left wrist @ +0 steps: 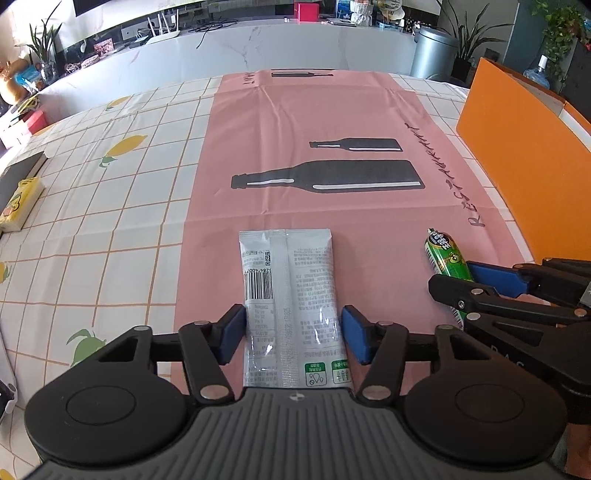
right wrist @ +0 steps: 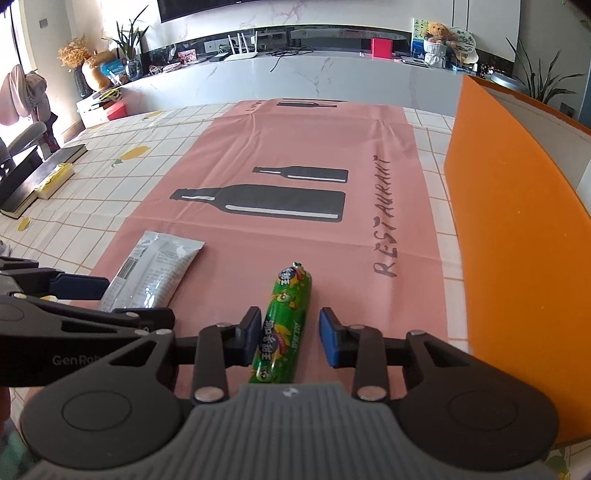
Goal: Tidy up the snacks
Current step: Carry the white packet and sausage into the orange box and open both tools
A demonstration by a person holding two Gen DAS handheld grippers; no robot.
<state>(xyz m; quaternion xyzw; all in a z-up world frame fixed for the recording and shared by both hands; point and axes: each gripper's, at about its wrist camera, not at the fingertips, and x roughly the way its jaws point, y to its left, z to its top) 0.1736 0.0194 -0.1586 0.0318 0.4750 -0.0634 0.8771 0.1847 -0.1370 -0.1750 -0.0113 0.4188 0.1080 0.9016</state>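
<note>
Marble counter (right wrist: 295, 74) with plants and clutter backs a grid-patterned tablecloth (left wrist: 110, 221) under a pink bottle-print mat (left wrist: 314, 122); an orange box (right wrist: 517, 240) stands at right. On the mat's near edge, the left gripper (left wrist: 293, 332) clamps a silver snack pouch (left wrist: 290, 280). The right gripper (right wrist: 290, 339) straddles a green sausage stick (right wrist: 286, 321), left pad touching, right pad apart.

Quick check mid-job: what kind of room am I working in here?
Most likely a home living or dining room. A table with a lemon-print tablecloth faces a long marble counter carrying a wifi router, a teddy bear and potted plants.
</note>
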